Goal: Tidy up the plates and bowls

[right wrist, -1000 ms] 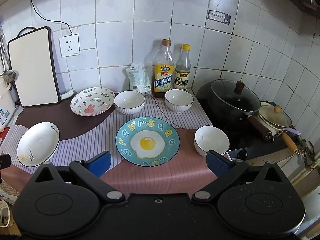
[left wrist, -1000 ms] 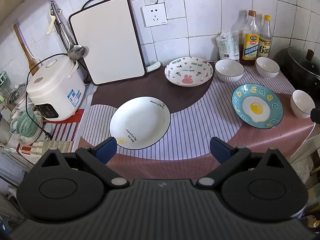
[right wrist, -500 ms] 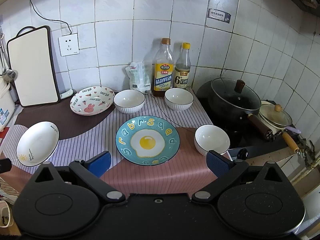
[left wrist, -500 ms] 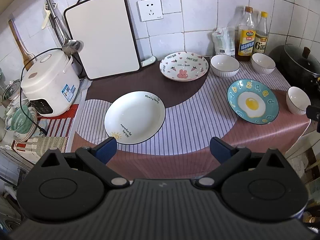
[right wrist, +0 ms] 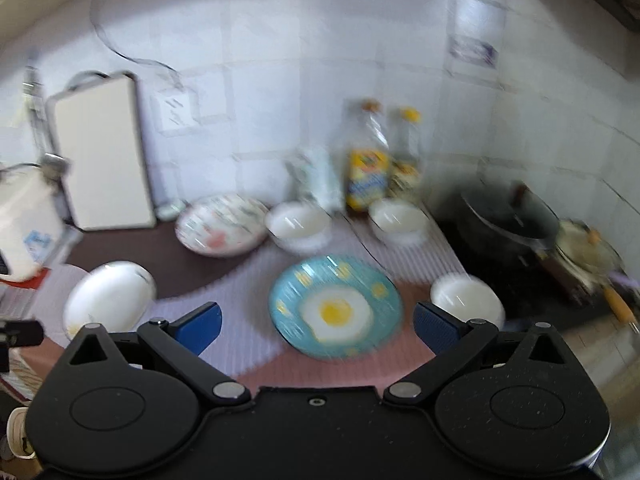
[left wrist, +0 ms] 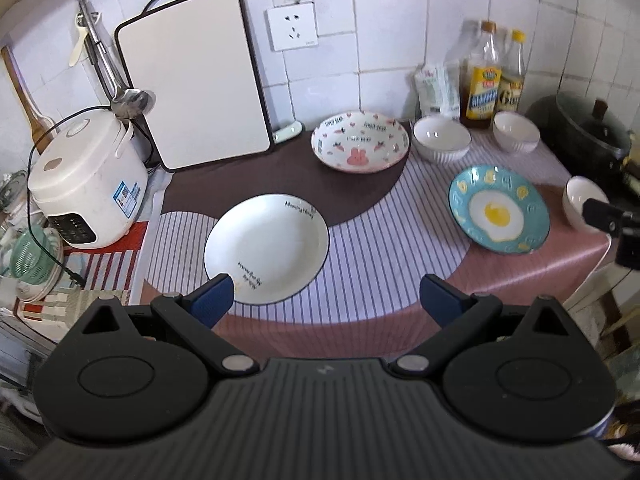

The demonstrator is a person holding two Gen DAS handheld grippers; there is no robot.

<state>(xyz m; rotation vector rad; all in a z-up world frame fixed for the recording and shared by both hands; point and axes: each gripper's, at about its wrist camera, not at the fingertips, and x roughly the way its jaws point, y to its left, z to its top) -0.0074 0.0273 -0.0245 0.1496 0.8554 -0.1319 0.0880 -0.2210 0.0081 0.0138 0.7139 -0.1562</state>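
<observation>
A white plate (left wrist: 266, 248) with black lettering lies nearest my left gripper (left wrist: 326, 300), which is open and empty just in front of it. A bunny-pattern plate (left wrist: 360, 146) sits at the back. A blue egg-pattern plate (left wrist: 498, 210) lies right of centre. Three white bowls stand around it: two at the back (left wrist: 440, 142) (left wrist: 516, 136) and one at the right edge (left wrist: 582, 202). My right gripper (right wrist: 316, 328) is open and empty above the blue egg-pattern plate (right wrist: 334, 306); that view is blurred.
A rice cooker (left wrist: 86, 184) stands at the left, a white cutting board (left wrist: 192, 80) leans on the tiled wall, and two bottles (left wrist: 486, 80) stand at the back. A black lidded pot (left wrist: 588, 136) sits on the stove at the right. The counter's front edge is near both grippers.
The left gripper has drawn a little closer to the white plate. The right gripper is moving, its view now blurred and the plates lower and closer. Both stay open.
</observation>
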